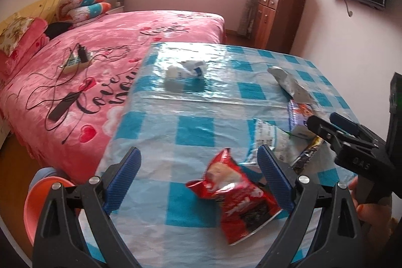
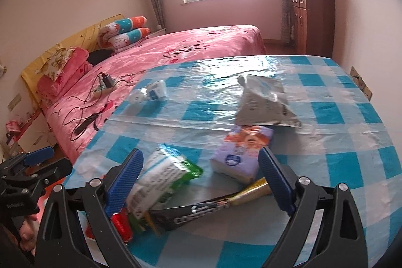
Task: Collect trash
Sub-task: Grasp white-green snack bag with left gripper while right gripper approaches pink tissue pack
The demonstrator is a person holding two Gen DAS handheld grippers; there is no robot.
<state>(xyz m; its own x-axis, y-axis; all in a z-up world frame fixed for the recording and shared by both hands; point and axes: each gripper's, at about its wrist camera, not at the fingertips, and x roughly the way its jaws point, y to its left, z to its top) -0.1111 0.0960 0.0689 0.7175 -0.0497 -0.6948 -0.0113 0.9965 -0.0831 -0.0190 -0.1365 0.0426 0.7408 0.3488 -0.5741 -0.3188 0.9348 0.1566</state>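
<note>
Trash lies on a table with a blue-and-white checked cloth (image 1: 196, 132). A red snack bag (image 1: 236, 197) lies between the open fingers of my left gripper (image 1: 201, 175). My right gripper (image 2: 201, 175) is open over a white-and-green wrapper (image 2: 163, 177), a black-and-gold wrapper (image 2: 208, 210) and a purple tissue pack (image 2: 241, 150). A silver foil bag (image 2: 263, 102) and a crumpled white-and-blue packet (image 2: 150, 92) lie farther back. The right gripper also shows at the right edge of the left wrist view (image 1: 326, 127).
A bed with a pink cover (image 1: 88, 62) holding cables and a power strip (image 1: 75, 62) stands left of the table. An orange bin (image 1: 37, 205) sits at the lower left. A wooden cabinet (image 1: 276, 16) stands at the far wall.
</note>
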